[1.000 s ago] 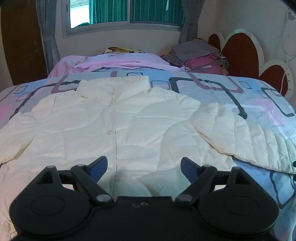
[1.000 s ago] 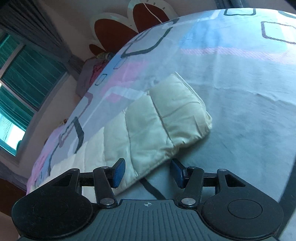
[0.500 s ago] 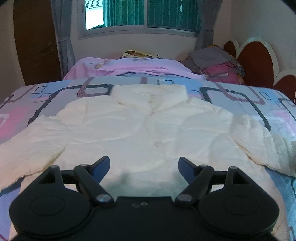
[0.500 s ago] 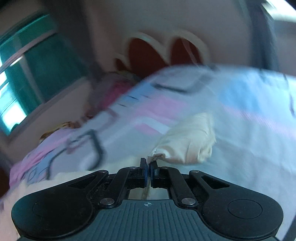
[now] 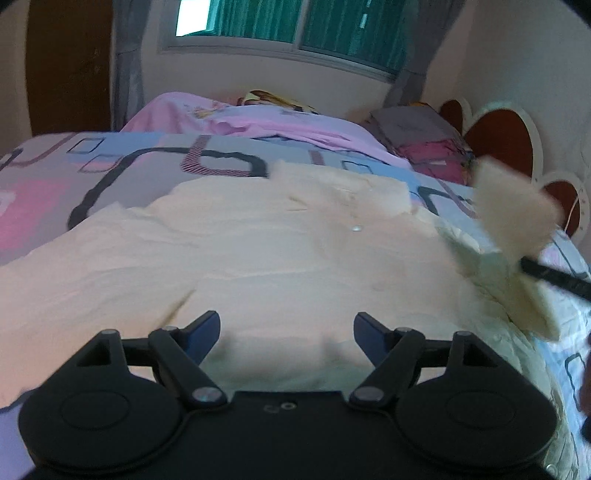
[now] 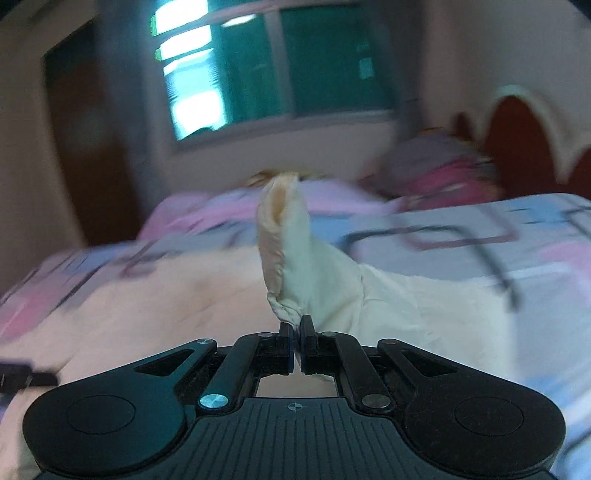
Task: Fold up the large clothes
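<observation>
A cream-coloured quilted puffer jacket (image 5: 266,258) lies spread front-up across a bed covered by a sheet patterned in pink, blue and grey with dark rounded rectangles (image 5: 110,166); its collar points toward twelve o'clock in the left wrist view, toward the pale pink blanket (image 5: 240,118) and the window with green curtains (image 5: 295,26) beyond.

The left gripper (image 5: 286,332) hangs low over the jacket's lower front with its blue-padded fingers (image 5: 201,330) spread wide and nothing between them; the jaws are narrowing a little, not touching the cloth as far as the view shows.

The right gripper (image 6: 295,334) is clenched tight on the jacket's sleeve (image 6: 295,266), pinching a bunched bit of fabric near the cuff. The sleeve rises from the pads toward twelve o'clock, its open cuff uppermost, and trails off to four o'clock down to the jacket body. In the left wrist view the same lifted sleeve appears at about two o'clock, raised clear of the bed, with a dark bar, probably part of the right gripper, just beneath it; motion blur makes that uncertain.

A stack of folded grey and pink clothes (image 5: 424,144) sits at one o'clock beside a red headboard with white scalloped edges (image 5: 498,136).
</observation>
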Tool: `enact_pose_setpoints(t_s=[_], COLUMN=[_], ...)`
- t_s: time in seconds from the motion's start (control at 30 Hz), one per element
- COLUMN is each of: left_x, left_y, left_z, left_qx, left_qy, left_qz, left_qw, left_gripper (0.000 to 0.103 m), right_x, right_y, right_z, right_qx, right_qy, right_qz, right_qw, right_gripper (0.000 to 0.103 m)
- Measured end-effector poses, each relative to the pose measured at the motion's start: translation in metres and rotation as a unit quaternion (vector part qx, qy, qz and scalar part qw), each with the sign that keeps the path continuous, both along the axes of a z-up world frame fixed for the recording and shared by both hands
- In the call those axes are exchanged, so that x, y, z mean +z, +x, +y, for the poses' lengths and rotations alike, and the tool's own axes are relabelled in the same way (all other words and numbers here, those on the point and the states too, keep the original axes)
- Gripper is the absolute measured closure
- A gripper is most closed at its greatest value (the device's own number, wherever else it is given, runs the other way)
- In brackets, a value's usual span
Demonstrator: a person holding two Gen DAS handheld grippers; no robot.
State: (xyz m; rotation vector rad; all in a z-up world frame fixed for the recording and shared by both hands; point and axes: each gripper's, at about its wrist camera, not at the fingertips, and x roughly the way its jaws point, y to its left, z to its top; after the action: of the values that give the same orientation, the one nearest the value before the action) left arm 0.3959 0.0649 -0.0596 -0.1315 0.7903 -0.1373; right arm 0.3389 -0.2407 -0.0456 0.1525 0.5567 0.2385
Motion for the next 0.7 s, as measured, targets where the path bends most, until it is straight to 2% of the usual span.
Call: enact_pose_setpoints(t_s=[0.1, 0.2, 0.27, 0.33, 0.37, 0.43, 0.47, 0.5, 0.63, 0.7], left_x=[-0.004, -0.008, -0.012, -0.015, -0.017, -0.02, -0.022, -0.024, -0.042, -0.053], left_y=[-0.004, -0.007, -0.006, -0.005, -0.004, -0.001, 0.003, 0.008, 0.032, 0.045], left_z=[0.017, 0.029, 0.035, 0.036, 0.036, 0.034, 0.032, 0.031, 0.021, 0.017], left_qx=[0.008, 0.016, 0.015, 0.012, 0.013, 0.008, 0.005, 0.001, -0.011, -0.011], left_qy=[-0.006, -0.018, -0.026, -0.032, -0.034, -0.043, -0.051, -0.064, -0.117, -0.136], left_qz=[0.006, 0.016, 0.021, 0.027, 0.028, 0.027, 0.03, 0.032, 0.053, 0.069], left_qw=[0.9999, 0.9996, 0.9993, 0.999, 0.999, 0.9987, 0.9982, 0.9975, 0.9917, 0.9882], left_gripper=[0.025, 0.024, 0.021, 0.006, 0.004, 0.003, 0.003, 0.003, 0.006, 0.009], right_x=[-0.023, -0.046, -0.062, -0.07, -0.069, -0.06, -0.055, -0.052, -0.032, -0.022], right_y=[0.011, 0.016, 0.02, 0.021, 0.019, 0.012, 0.007, 0.003, -0.015, -0.024], right_z=[0.037, 0.081, 0.097, 0.107, 0.109, 0.099, 0.092, 0.086, 0.042, 0.015], right_qx=[0.048, 0.102, 0.115, 0.116, 0.117, 0.117, 0.109, 0.101, 0.06, 0.037], right_qy=[0.007, -0.014, -0.011, -0.022, -0.029, -0.023, -0.024, -0.025, -0.006, 0.001], right_qz=[0.028, 0.048, 0.068, 0.082, 0.08, 0.07, 0.057, 0.047, 0.031, 0.022], right_qw=[0.998, 0.993, 0.991, 0.99, 0.989, 0.99, 0.992, 0.993, 0.998, 0.999], right_gripper=[0.1, 0.1, 0.1, 0.1, 0.095, 0.072, 0.054, 0.047, 0.048, 0.058])
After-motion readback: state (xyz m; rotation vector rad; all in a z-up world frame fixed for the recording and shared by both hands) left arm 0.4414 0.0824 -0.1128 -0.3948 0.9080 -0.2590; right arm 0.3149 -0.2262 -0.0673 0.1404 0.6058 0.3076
